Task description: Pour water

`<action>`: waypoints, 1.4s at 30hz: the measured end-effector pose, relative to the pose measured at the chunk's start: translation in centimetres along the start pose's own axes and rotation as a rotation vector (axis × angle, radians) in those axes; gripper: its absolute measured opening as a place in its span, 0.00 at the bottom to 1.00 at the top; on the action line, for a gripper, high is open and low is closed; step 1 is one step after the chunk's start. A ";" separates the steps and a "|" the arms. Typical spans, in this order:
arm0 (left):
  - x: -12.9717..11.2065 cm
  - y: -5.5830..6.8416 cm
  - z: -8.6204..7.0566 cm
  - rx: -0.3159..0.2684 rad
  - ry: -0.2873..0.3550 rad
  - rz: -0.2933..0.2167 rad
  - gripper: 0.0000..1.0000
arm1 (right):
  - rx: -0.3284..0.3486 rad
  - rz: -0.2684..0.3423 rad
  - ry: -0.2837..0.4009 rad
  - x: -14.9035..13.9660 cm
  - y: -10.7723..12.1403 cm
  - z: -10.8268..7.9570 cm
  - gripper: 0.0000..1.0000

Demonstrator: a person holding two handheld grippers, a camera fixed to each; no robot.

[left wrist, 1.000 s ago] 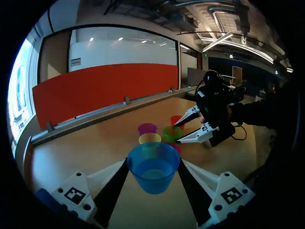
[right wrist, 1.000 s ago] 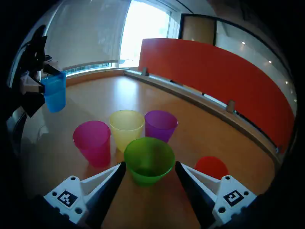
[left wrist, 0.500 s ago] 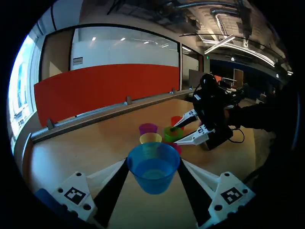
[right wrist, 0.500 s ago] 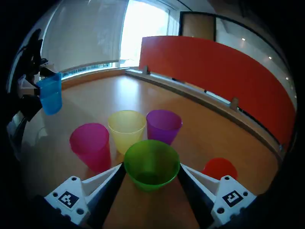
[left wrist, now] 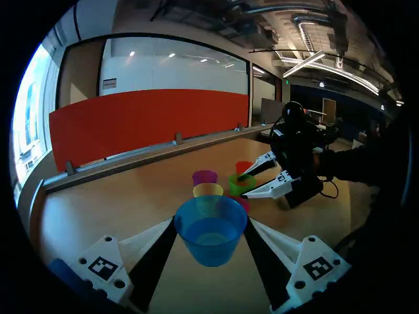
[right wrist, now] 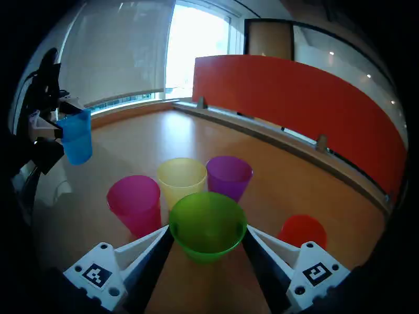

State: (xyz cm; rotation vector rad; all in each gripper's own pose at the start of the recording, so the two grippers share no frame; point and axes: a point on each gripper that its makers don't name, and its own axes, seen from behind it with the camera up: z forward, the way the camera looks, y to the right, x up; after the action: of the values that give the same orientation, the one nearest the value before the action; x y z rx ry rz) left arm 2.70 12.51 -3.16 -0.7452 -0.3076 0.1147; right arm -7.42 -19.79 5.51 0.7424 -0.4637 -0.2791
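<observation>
Landmark: green cup (right wrist: 208, 226), at the near edge of the cup cluster on the wooden worktop (right wrist: 157, 136).

1. Right claw (right wrist: 208, 231): clenched on the green cup, one finger pressed to each side just under the rim. In the left gripper view the same claw (left wrist: 241, 186) reaches in from a dark-sleeved arm and has the green cup (left wrist: 241, 183) between its white fingers.
2. Left claw (left wrist: 209, 224): grasping the blue cup (left wrist: 210, 239), both fingers against its wall. The cup is upright with water (left wrist: 211, 238) visible low inside. It is held off the worktop and well apart from the green cup. In the right gripper view this claw (right wrist: 58, 137) and the blue cup (right wrist: 77, 137) sit far off to the side.
3. Yellow cup (right wrist: 182, 180): just behind the green cup, upright.
4. Purple cup (right wrist: 229, 175): behind the green cup, just beside the yellow cup.
5. Pink cup (right wrist: 135, 205): beside the green cup, on the blue cup's side.
6. Red cup (right wrist: 302, 234): beside the green cup, on the opposite side, partly behind a claw finger.
7. Orange-red panel (right wrist: 304, 104): along the worktop's far edge, beyond the green cup.
</observation>
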 end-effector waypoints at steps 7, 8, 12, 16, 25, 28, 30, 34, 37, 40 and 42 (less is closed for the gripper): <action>0.5 0.5 -0.4 0.000 0.018 0.002 0.87 | -0.008 0.000 0.069 1.5 -1.2 -1.5 0.91; 0.7 0.6 -0.5 0.001 0.021 0.004 0.87 | -0.009 0.005 0.080 1.7 -1.3 -1.7 0.91; 1.1 0.9 -0.8 0.000 0.032 0.007 0.87 | -0.014 0.026 0.127 2.6 -1.9 -2.7 0.91; 1.4 1.2 -1.0 0.002 0.043 0.009 0.87 | -0.021 0.039 0.174 3.6 -2.4 -3.8 0.91; 2.1 2.0 -1.4 0.000 0.065 0.011 0.87 | -0.043 0.025 0.274 5.9 -3.8 -6.5 0.91; 2.2 2.3 -1.5 -0.001 0.072 0.011 0.87 | -0.053 0.014 0.301 6.4 -4.2 -7.2 0.91; 2.3 2.5 -1.6 -0.001 0.077 0.010 0.87 | -0.057 0.010 0.318 6.8 -4.6 -7.6 0.91; 2.5 2.9 -1.8 -0.003 0.085 0.007 0.87 | -0.057 0.015 0.356 7.6 -5.3 -8.4 0.91; 2.5 3.1 -1.9 -0.004 0.093 0.004 0.87 | -0.056 0.019 0.380 8.1 -5.7 -9.1 0.91; 2.7 3.4 -2.0 -0.006 0.106 0.002 0.87 | -0.057 0.023 0.401 8.5 -6.2 -9.8 0.91; 2.9 3.7 -2.0 -0.008 0.119 -0.001 0.87 | -0.056 0.029 0.414 8.6 -6.4 -10.1 0.91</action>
State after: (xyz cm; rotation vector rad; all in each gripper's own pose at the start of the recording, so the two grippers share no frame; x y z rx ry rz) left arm 6.09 14.48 -6.41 -0.7567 -0.1950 0.0681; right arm 4.55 -21.87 -2.89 0.7159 -0.0738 -0.1046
